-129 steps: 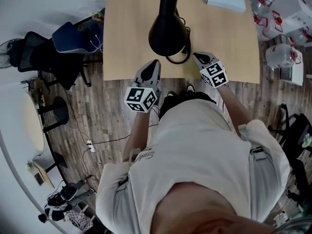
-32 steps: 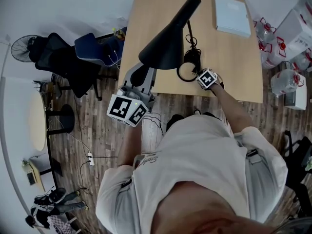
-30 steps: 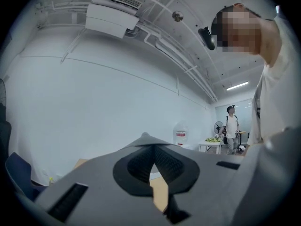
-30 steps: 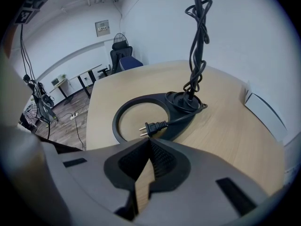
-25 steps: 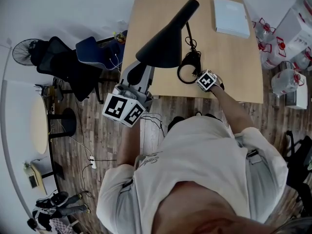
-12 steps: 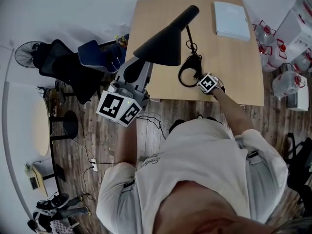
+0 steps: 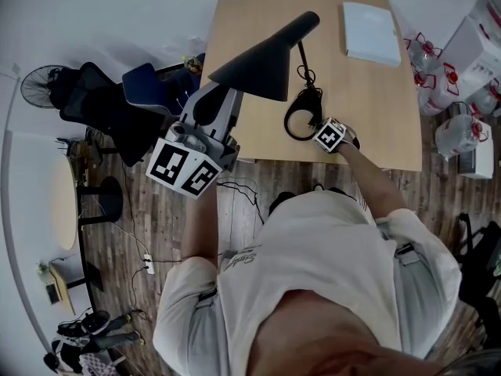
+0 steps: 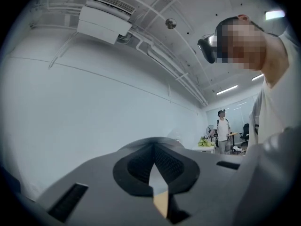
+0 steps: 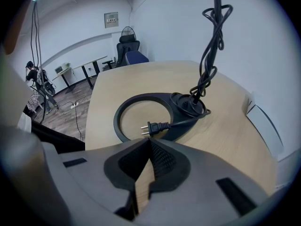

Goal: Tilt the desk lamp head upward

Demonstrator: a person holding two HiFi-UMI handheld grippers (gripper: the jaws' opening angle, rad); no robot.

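Observation:
The black desk lamp stands on the wooden table (image 7: 376, 108). Its cone-shaped head (image 7: 262, 53) is tilted, wide rim toward the table's left edge. My left gripper (image 7: 211, 112) sits just below that rim, its tip hidden under the head. In the left gripper view the left gripper (image 8: 154, 145) is shut on nothing and points at wall and ceiling. My right gripper (image 7: 329, 134) rests at the lamp's ring base (image 7: 301, 120). In the right gripper view the right gripper (image 9: 149, 141) is shut, just short of the ring base (image 9: 123, 108), the plug (image 9: 153, 126) and the cord-wrapped stem (image 9: 216, 13).
A white pad (image 7: 370, 22) lies at the table's far right corner. Dark office chairs (image 7: 102, 104) crowd the floor left of the table. Water bottles and boxes (image 7: 462, 53) stand to the right. Another person (image 8: 222, 128) stands far off in the room.
My left gripper has moved up and left beneath the lamp head, and the head's rim has swung higher. The right gripper stays by the base.

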